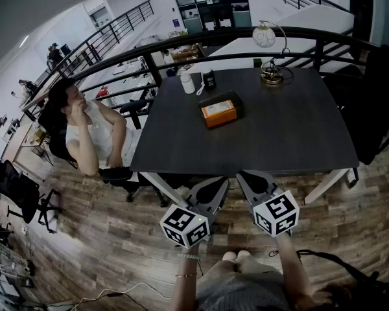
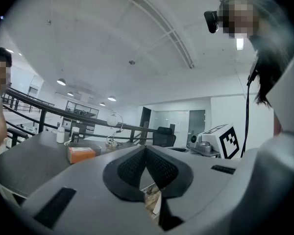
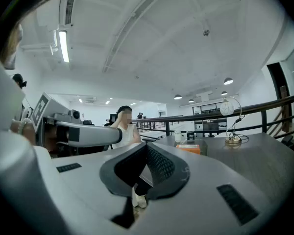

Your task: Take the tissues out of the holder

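An orange pack of tissues (image 1: 218, 111) lies in a dark holder (image 1: 236, 101) near the middle of the dark table (image 1: 279, 135). It also shows small in the left gripper view as the tissue pack (image 2: 81, 154) and in the right gripper view as the tissue pack (image 3: 190, 148). My left gripper (image 1: 215, 185) and right gripper (image 1: 249, 179) hover side by side over the floor, short of the table's near edge and well away from the holder. Both are shut with nothing between their jaws, as the left gripper (image 2: 146, 148) and right gripper (image 3: 147, 146) show in their own views.
At the table's far edge stand a white bottle (image 1: 188, 81), a dark cup (image 1: 209, 79) and a globe lamp (image 1: 264, 36). A person (image 1: 94, 135) sits at the left side. A black chair (image 1: 376, 102) stands on the right, and a railing (image 1: 246, 44) runs behind.
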Demonstrator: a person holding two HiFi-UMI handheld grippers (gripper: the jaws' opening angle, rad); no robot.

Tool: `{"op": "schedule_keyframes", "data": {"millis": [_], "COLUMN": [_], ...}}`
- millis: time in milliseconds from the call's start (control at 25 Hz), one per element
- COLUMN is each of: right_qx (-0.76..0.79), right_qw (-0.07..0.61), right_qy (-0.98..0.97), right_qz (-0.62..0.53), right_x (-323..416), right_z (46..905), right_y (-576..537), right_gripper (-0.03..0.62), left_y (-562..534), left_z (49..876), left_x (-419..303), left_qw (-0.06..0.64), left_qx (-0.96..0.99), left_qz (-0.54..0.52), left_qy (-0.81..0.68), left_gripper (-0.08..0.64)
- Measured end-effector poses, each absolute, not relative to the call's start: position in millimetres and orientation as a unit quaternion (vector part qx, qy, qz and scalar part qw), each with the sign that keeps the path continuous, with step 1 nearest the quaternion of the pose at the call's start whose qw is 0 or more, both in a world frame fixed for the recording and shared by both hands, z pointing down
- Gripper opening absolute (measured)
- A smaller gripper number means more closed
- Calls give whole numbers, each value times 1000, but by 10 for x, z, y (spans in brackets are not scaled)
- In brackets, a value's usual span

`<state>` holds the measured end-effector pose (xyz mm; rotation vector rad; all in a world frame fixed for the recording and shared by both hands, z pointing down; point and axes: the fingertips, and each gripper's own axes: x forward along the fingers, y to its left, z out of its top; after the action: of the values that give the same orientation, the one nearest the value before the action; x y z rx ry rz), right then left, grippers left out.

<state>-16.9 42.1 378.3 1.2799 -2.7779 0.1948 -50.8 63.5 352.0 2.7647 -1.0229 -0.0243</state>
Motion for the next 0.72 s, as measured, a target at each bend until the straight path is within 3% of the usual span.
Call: {"op": "schedule_keyframes", "data": {"millis": [720], "right_qx": [415], "right_qw": [27], "right_qy": [-908], "right_qz": [56], "right_x": [-147], "right_z": [3687], "right_y": [401], "right_gripper": [12], "left_y": [675], "left_z": [3491], "left_x": [-483], "left_qw": [91], "left_qx": [935], "left_qz": [2], "left_qy": [-343], "left_gripper": [8]}}
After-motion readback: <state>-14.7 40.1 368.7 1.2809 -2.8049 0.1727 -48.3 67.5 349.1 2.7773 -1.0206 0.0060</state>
